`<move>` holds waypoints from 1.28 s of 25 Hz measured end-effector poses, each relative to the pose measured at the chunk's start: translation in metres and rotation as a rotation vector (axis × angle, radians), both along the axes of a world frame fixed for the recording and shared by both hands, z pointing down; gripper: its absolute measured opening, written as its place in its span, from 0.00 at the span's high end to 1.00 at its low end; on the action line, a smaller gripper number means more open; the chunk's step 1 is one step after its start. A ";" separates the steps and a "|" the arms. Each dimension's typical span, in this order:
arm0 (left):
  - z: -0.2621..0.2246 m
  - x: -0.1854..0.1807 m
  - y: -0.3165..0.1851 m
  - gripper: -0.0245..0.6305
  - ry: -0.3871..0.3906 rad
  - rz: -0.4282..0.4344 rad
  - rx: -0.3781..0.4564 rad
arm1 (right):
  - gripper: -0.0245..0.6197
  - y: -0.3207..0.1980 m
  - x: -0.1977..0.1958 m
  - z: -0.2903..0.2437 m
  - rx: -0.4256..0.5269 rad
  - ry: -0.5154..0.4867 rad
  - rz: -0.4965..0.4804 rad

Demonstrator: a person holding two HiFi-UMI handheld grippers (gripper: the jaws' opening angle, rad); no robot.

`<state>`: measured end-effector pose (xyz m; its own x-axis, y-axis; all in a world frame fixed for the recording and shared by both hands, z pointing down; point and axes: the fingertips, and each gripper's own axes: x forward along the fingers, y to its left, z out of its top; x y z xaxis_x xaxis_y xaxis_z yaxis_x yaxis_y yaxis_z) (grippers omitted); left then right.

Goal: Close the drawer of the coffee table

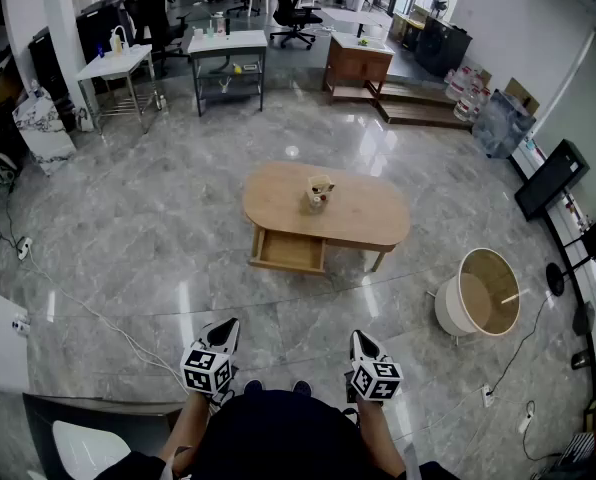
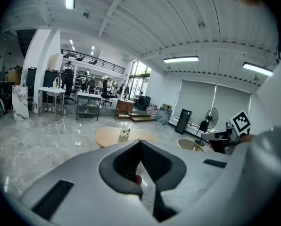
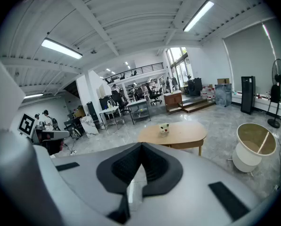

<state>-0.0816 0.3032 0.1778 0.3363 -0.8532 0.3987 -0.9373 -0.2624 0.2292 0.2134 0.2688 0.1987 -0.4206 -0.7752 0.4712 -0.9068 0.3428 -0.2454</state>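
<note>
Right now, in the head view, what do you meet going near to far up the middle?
Left claw and right claw → open light-wood drawer → oval wooden coffee table → white-topped, dark-framed workbench.

I stand in a big open-plan office or lab hall. The floor [image 1: 128, 238] is polished grey stone and very wide. Along its far edge stand work desks [image 1: 226, 43] and black office chairs [image 1: 294, 13]. Long strip lights [image 2: 180, 59] hang under a ribbed white ceiling, and a railed gallery [image 2: 91, 65] runs above the desks. Boxes [image 1: 521, 96], a screen [image 1: 550, 178] and a standing fan [image 3: 277, 86] line the right edge. A wooden coffee table [image 1: 328, 208] sits alone mid-floor.
</note>
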 end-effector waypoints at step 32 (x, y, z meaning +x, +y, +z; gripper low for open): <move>-0.008 -0.006 0.011 0.92 0.040 -0.015 0.013 | 0.92 0.010 -0.007 0.001 -0.028 -0.072 -0.005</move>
<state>-0.0879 0.3137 0.1695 0.3389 -0.8632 0.3743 -0.9314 -0.2515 0.2632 0.2068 0.2790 0.1994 -0.4586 -0.7598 0.4609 -0.8844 0.3397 -0.3199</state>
